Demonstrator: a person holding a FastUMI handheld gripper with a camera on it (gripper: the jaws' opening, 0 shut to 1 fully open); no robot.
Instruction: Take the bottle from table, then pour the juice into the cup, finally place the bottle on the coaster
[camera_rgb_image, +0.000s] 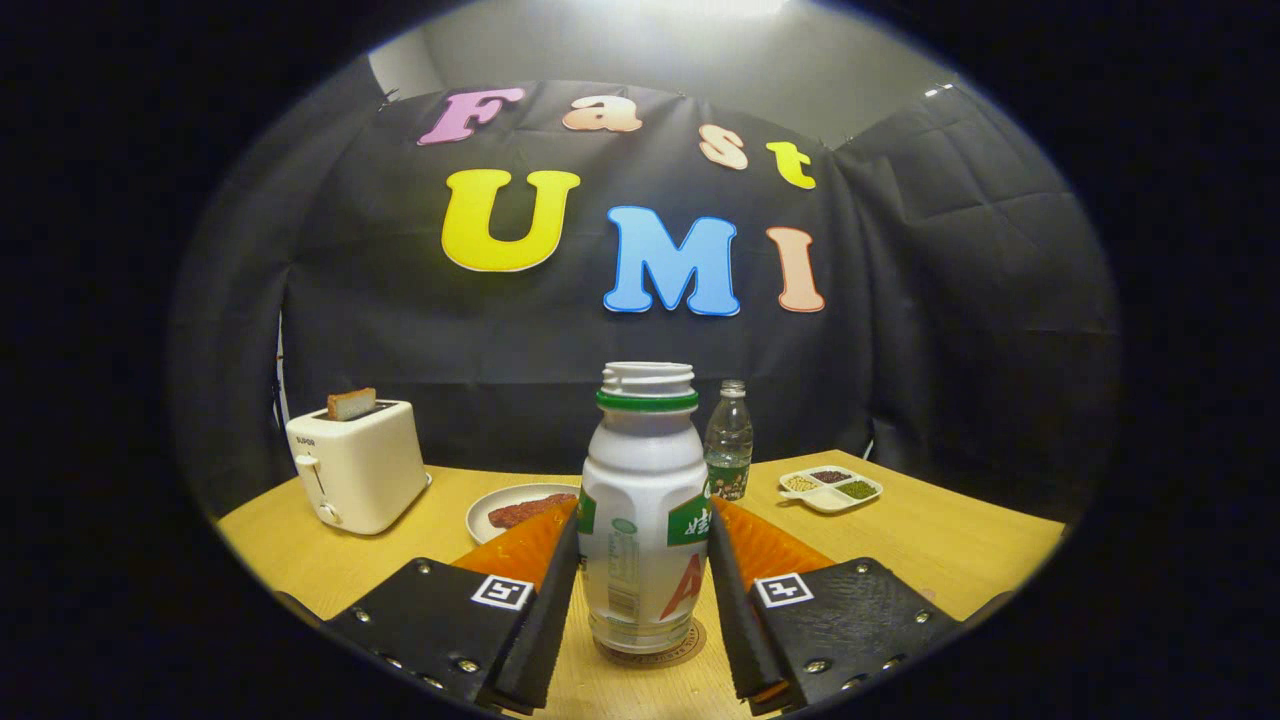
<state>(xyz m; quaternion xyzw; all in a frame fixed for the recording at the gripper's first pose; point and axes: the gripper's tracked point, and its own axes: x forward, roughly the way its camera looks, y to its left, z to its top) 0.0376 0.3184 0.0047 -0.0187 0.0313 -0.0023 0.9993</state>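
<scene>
While the fingers (643, 590) flank the capless white plastic juice bottle (643, 520), seemingly clamped mid-body, a light, smooth, squeezable shell is judged.

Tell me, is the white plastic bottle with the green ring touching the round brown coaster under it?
Touching. In the gripper view the white plastic bottle stands upright with its base on the round brown coaster, between the jaws.

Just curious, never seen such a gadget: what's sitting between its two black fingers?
In the gripper view, the white bottle stands on a coaster between the fingers, which press its sides.
</scene>
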